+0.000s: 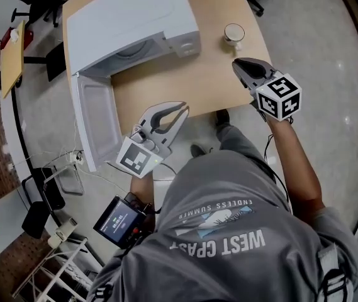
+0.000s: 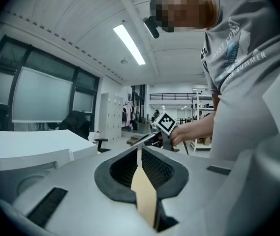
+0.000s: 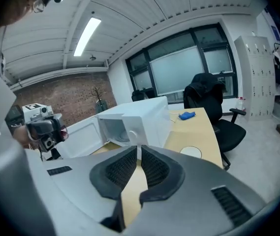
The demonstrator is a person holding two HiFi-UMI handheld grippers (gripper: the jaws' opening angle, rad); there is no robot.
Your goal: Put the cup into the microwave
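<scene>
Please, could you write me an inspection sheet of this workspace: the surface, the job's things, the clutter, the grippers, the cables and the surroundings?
Surface: wooden table; it bears the microwave and the cup.
Job's things: cup stands upright on the table, to the right of the microwave and apart from it; the microwave door is open.
Clutter: small blue thing on the table beyond the microwave; cannot tell what it is.
Grippers: left gripper has its jaws together, nothing between them; right gripper has its jaws together, nothing between them, near the cup but not touching it.
Cables: loose cables on the floor beside the open door.
Surroundings: black office chair; brick wall.
</scene>
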